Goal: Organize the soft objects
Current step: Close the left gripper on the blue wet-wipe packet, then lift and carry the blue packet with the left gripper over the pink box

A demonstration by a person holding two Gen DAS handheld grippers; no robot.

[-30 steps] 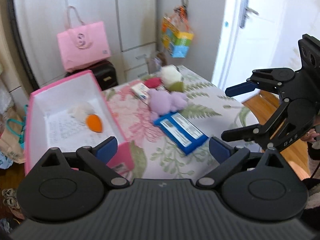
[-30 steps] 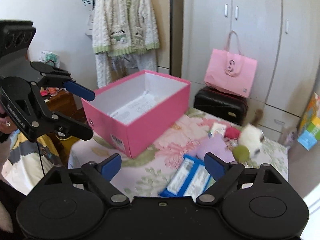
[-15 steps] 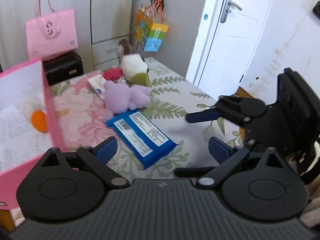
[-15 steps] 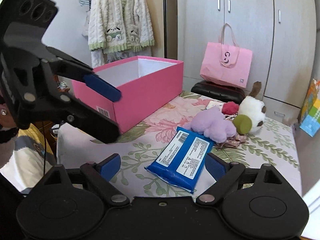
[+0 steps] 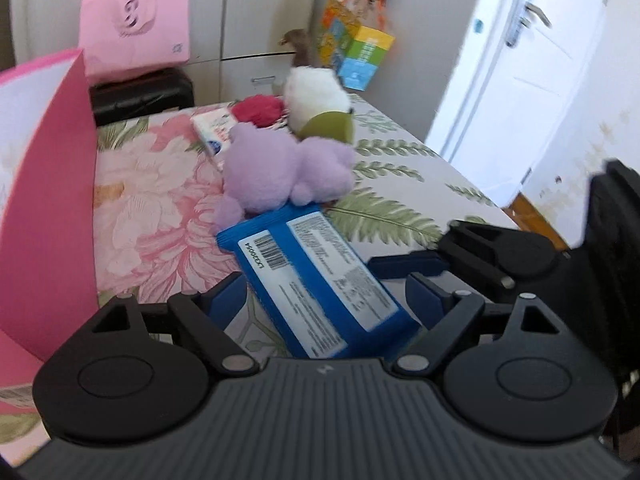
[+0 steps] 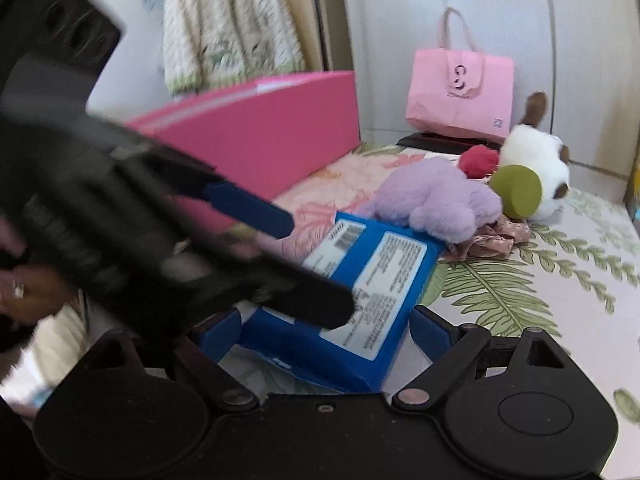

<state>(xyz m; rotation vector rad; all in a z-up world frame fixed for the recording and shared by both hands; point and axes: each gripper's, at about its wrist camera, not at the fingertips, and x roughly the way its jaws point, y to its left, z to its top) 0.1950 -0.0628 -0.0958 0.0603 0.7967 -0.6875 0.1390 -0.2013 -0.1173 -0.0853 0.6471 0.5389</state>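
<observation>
Left wrist view: my left claw (image 5: 326, 302) closing around the blue wipes pack (image 5: 316, 280), pads not yet pressing.
Right wrist view: my right claw (image 6: 326, 330) is open astride the same pack on the floral cloth (image 6: 520, 292); both claws crowd it, so they could collide or crush it.

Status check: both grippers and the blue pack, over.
Left gripper closing, blue pack between fingers, not pinched. Right gripper open, straddling it. Purple plush resting on far end.
</observation>
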